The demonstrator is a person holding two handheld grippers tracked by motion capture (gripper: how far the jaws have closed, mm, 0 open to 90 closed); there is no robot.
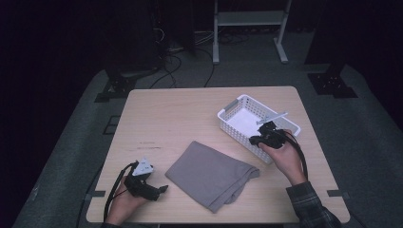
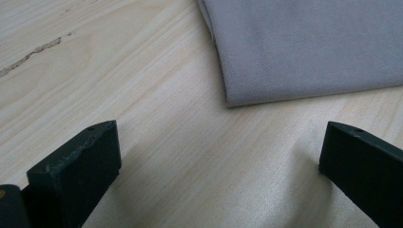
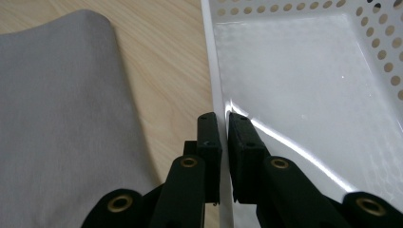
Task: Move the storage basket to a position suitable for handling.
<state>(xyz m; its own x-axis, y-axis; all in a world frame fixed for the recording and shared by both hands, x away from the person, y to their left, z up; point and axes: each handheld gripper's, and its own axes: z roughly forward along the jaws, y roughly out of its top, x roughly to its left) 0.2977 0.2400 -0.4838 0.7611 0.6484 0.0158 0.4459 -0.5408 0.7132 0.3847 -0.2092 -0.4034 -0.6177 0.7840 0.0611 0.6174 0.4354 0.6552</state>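
Observation:
A white perforated basket [image 1: 236, 124] stands at the right of the wooden table [image 1: 166, 114]. Its near wall [image 3: 212, 61] runs between the jaws of my right gripper [image 3: 224, 124], which is shut on it; the basket's inside looks bare. In the high view the right gripper [image 1: 260, 139] sits at the basket's near edge. A folded grey cloth [image 1: 209, 173] lies flat in the middle front of the table, left of the basket [image 3: 294, 71]. My left gripper [image 1: 160, 191] rests low at the front left, open, jaws wide apart over bare wood [image 2: 218, 156], with the cloth's corner [image 2: 309, 47] just ahead.
A grey handle [image 1: 231, 105] sits on the basket's far end. Dark floor with cables and stand legs [image 1: 216, 52] surrounds the table. Bare wood stretches across the table's far left half.

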